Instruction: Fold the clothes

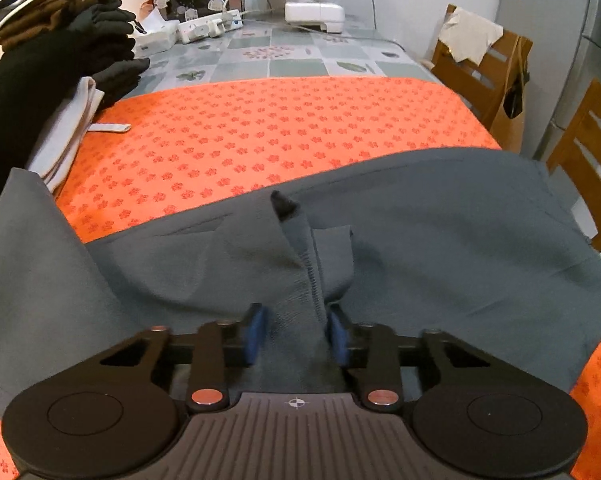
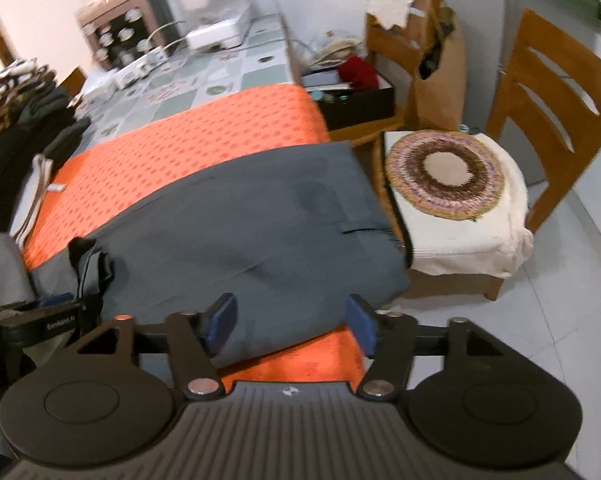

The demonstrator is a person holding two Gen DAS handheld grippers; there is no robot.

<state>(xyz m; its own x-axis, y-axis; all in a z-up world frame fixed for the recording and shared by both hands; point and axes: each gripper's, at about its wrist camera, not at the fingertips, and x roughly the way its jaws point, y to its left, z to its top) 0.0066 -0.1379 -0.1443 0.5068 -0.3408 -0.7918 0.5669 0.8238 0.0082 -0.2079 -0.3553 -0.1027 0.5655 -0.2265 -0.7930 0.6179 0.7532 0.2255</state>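
A big surface (image 1: 340, 64) fills most of both views, and an orange cloth (image 1: 260, 128) covers the near part of it. On the orange cloth lie grey trousers (image 1: 440, 248), spread wide across the near edge, with one end hanging over the side by a chair (image 2: 540, 92). They look partly folded: the right part lies flat and smooth, but the middle is bunched up, and a flap stands up on the left.

At the far left there is a tall pile of folded clothes (image 1: 60, 12), so some clothes are already neat. A pale folded cloth (image 1: 68, 128) leans beside that pile.

The left hand-held gripper (image 1: 296, 334) sits low over the bunched middle. Its blue fingers (image 1: 256, 332) are a little apart with a ridge of grey cloth between them. I cannot tell if they are pinching it.

The right hand-held gripper (image 2: 290, 324) is wide open and holds nothing. It hangs over the near edge of the trousers.

The trousers need more smoothing and folding before they can go on the pile.
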